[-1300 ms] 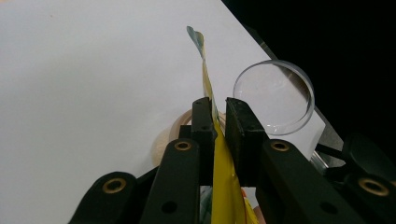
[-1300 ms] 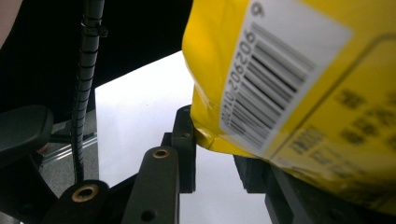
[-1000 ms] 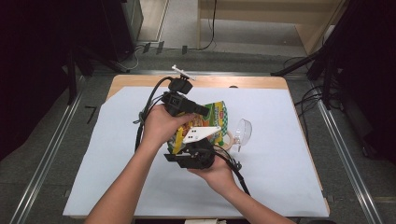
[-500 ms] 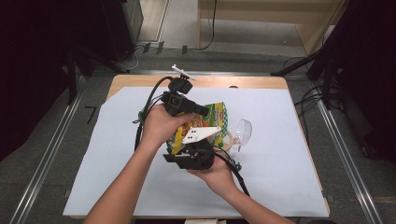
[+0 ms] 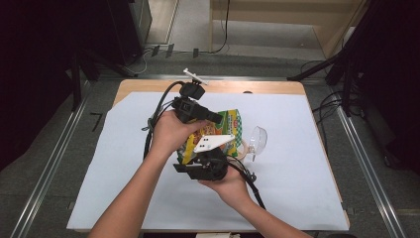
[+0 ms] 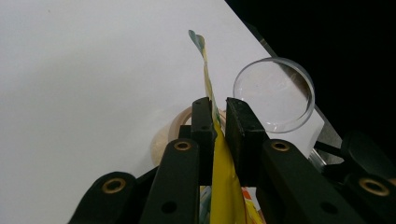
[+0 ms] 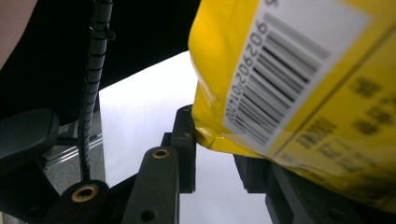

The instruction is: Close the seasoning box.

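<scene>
Almost nothing has moved since a moment ago. The yellow snack bag (image 5: 218, 130) stays up off the counter (image 5: 297, 198), in the middle of the high view. The left gripper (image 6: 218, 116) is clamped on its thin edge. The right gripper (image 7: 219, 154) has its jaws apart around a bottom corner. It looks ready to be pulled open.

A yellow snack bag (image 5: 225, 130), barcode-printed, held apparently upright above the white table sheet.

Yellow snack bag (image 5: 218, 130) w/ green-white check corner, b/w barcode; clear bowl (image 5: 257, 140); white tablecloth (image 5: 307, 163).
</scene>
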A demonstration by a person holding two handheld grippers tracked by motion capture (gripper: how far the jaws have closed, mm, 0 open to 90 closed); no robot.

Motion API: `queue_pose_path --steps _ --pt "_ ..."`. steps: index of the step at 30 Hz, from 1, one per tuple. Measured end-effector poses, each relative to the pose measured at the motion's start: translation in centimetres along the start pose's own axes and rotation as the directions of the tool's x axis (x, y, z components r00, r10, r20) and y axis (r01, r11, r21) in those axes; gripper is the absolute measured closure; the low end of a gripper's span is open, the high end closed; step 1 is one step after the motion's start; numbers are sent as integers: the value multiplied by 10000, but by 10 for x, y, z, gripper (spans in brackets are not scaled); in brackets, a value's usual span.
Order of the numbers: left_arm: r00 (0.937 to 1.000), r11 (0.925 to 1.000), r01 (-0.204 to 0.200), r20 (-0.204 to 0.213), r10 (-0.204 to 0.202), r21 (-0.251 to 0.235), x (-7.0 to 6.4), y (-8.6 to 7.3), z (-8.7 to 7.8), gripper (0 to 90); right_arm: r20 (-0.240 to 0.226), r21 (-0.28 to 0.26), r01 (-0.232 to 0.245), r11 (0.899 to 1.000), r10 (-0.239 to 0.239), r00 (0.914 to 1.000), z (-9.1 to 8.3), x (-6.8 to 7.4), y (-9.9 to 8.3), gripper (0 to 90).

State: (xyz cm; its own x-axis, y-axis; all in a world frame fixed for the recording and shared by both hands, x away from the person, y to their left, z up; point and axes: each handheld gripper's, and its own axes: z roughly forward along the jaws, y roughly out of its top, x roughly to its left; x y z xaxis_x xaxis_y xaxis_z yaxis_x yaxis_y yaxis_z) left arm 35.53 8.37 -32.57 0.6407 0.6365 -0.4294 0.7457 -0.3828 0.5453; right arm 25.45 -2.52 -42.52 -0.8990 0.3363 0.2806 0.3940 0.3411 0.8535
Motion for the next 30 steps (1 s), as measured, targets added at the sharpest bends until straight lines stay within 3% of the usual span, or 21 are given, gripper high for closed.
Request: queue_pose_path --steps 11,22,30 --pt "9999 9999 -130 -41 131 107 -4 2 2 823 93 -12 223 9997 -223 9997 1 3 -1 753" --pt "9998 9998 -70 -165 73 174 -9 4 0 825 29 -317 118 9994 -117 9999 -1 3 -1 751" --pt "9994 9995 -275 -227 279 170 -12 4 1 826 16 -387 -124 9992 125 9999 -1 0 -3 739"
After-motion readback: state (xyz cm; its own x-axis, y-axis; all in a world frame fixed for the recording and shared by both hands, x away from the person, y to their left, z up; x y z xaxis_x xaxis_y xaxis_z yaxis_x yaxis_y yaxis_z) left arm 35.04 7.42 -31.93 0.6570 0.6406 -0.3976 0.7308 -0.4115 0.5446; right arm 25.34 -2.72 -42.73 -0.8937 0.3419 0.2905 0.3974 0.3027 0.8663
